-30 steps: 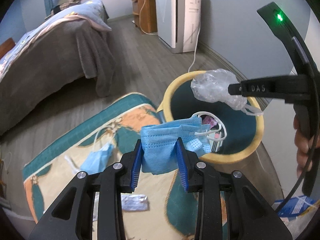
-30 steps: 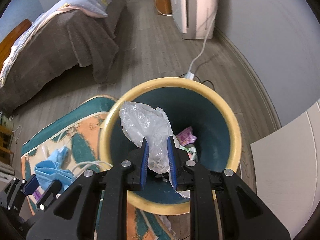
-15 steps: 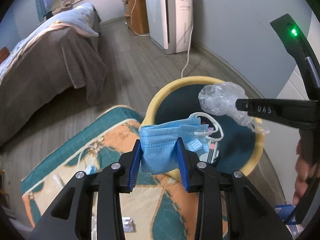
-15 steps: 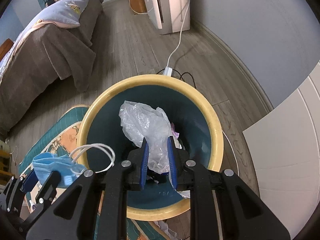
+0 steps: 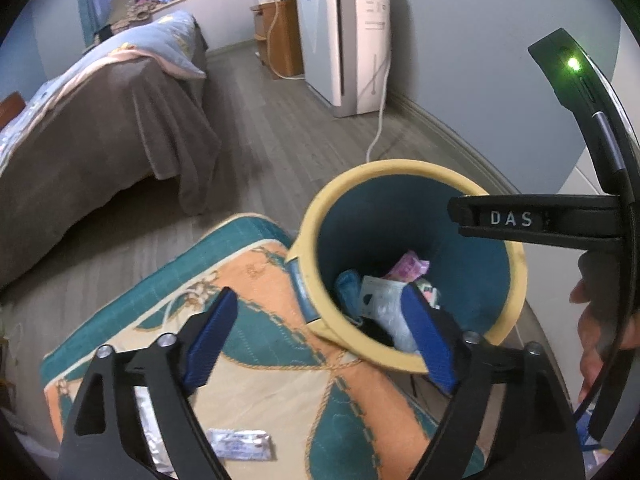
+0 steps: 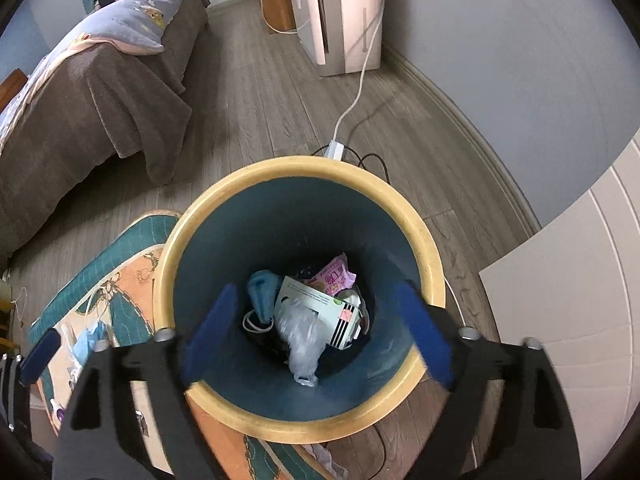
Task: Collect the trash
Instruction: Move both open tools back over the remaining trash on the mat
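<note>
the crumpled clear plastic bag [image 6: 301, 338] and a blue face mask [image 6: 262, 292] are seen at the bottom of the bin [image 6: 428, 248], among a white carton and a pink wrapper. the bin is stood on the floor, its near rim over the edge of a patterned rug [image 5: 256, 368]. above its mouth the right gripper [image 6: 316, 336] is held with jaws opening wide and nothing between them; the left gripper [image 5: 320, 336] is likewise opening and empty, over the near rim. the drop is judged done well if both claws are kept over the opening until nothing clings to a pad. more trash is left on the rug: a second mask [image 6: 86, 342] and a foil wrapper [image 5: 240, 444], which are probably to be fetched next.
</note>
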Tool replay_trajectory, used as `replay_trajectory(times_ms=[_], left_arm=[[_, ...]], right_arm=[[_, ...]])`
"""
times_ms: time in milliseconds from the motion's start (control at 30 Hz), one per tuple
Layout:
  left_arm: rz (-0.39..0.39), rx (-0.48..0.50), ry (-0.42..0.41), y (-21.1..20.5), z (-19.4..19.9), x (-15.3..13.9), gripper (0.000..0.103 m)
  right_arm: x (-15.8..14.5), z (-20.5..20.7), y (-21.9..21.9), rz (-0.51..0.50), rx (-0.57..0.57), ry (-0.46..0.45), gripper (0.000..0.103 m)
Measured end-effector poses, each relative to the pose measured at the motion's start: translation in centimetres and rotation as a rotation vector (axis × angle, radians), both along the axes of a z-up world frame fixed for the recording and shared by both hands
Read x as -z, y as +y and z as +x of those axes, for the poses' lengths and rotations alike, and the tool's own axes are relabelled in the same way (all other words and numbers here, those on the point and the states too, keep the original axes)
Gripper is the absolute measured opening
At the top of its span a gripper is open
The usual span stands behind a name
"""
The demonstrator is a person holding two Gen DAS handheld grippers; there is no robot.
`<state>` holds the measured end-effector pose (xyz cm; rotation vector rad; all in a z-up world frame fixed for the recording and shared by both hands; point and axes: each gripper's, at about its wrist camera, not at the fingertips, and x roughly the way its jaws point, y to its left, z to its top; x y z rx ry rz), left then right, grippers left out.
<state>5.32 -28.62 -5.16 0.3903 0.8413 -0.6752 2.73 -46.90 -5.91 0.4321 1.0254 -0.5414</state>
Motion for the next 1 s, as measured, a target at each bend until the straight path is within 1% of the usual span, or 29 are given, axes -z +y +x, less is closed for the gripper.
replay_trajectory(times_ms=[33,167,400,533,733,833,900,1000], left_arm=[[0.002,-0.009,-0.006,0.4,0.0,-0.1,0.088],[0.009,-0.042,-0.027,2.2,0.5,-0.7,0.091],[0.031,-0.110,-0.037,7.2,1.9,-1.7,0.092],[0.052,-0.168,-0.041,11.5,2.7,-2.1,0.092],[0.060,-0.274,-0.015,17.1,4.1,-2.1,0.092],[0.065,-0.325,-0.007,19.8,4.6,-2.1,0.092],[0.065,-0.341,-0.003,20.9,4.7,-2.2,0.092],[0.061,-0.366,-0.013,23.0,4.4,-2.2,0.092]], right_arm=[[-0.1,0.1,0.1,-0.001,-0.004,-0.002,0.092],[-0.5,0.5,0.9,-0.008,-0.019,-0.008,0.097],[-0.9,1.5,2.5,-0.016,-0.063,-0.011,0.097],[-1.2,2.1,3.7,-0.034,-0.095,-0.012,0.097],[-2.5,2.9,6.0,-0.047,-0.146,-0.059,0.097],[-2.8,3.8,8.0,-0.026,-0.218,-0.080,0.097],[-2.8,4.5,9.8,-0.019,-0.288,-0.083,0.097],[-3.1,5.4,12.4,-0.057,-0.379,-0.077,0.097]])
